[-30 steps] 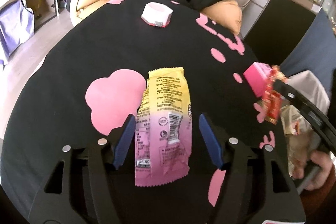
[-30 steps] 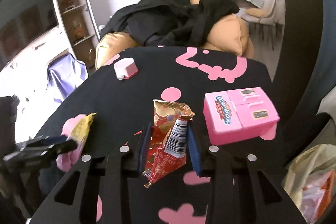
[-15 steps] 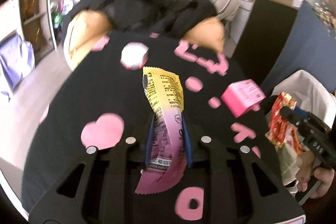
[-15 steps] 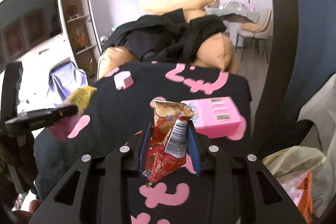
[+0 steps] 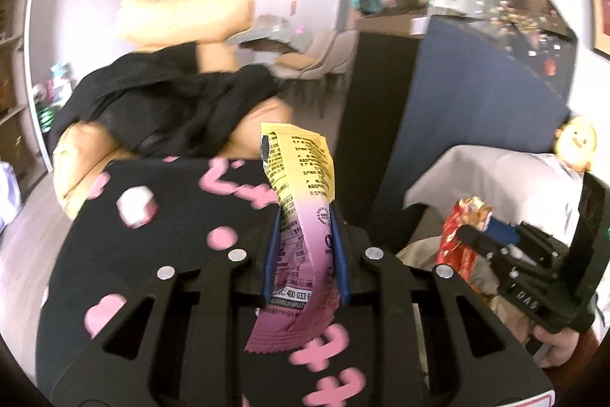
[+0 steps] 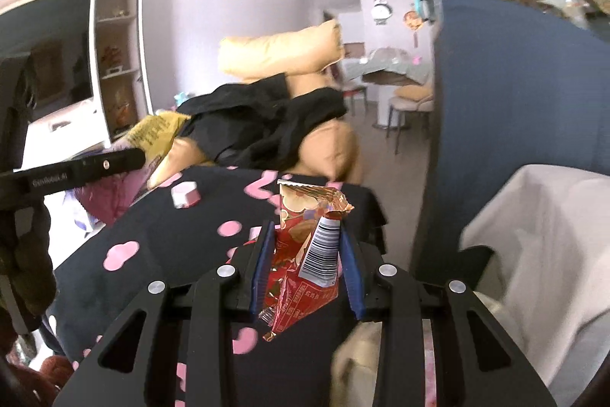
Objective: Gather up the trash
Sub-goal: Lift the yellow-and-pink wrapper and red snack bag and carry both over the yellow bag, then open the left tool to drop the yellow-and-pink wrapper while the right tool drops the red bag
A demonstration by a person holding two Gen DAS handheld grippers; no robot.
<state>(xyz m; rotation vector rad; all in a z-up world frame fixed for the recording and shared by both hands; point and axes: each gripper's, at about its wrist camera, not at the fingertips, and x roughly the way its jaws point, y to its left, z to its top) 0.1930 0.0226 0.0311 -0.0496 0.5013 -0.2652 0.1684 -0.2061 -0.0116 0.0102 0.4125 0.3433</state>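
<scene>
A black counter (image 5: 152,216) with pink shapes fills the lower frame. The left claw (image 5: 305,254) pinches a yellow-pink wrapper (image 5: 301,216) at center. The right claw (image 6: 307,266) pinches a red wrapper (image 6: 301,254) at center.

The yellow-and-pink wrapper (image 5: 301,216) stood nearly upright, pinched at its pink lower half, yellow printed end up, its serrated pink bottom edge hanging free above the black cloth with pink shapes. The red wrapper (image 6: 305,246), crumpled and foil-shiny, was clamped too, barcode flap facing out, torn top flared open, its lower corner dangling.
</scene>
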